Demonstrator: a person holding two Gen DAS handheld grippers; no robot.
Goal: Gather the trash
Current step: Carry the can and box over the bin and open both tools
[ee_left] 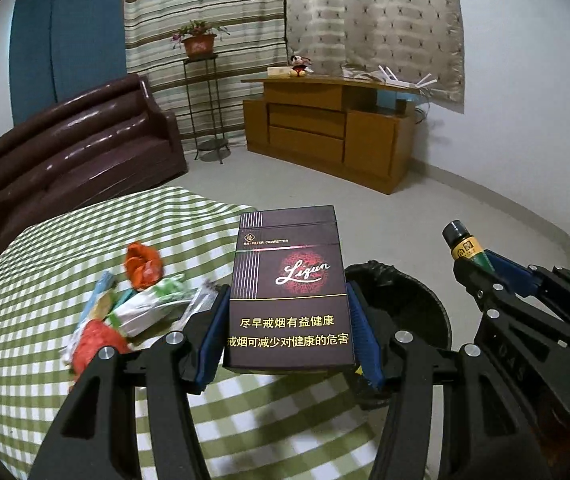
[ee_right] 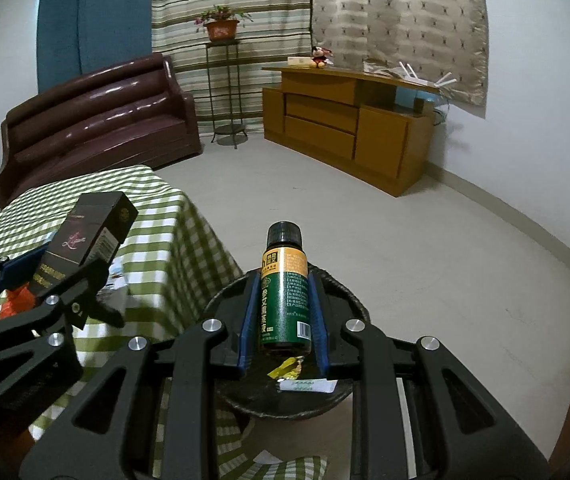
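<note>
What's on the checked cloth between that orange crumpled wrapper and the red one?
In the left wrist view, a white-and-green packet and other blurred wrappers lie between the orange wrapper and red wrapper.

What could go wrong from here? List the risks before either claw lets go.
1. The left claw holds the cigarette pack at the table edge, beside the bin; dropped now, it may miss.
2. The right claw grips the round bottle over the bin; it could slip early.
3. The claws sit close and could bump.
</note>
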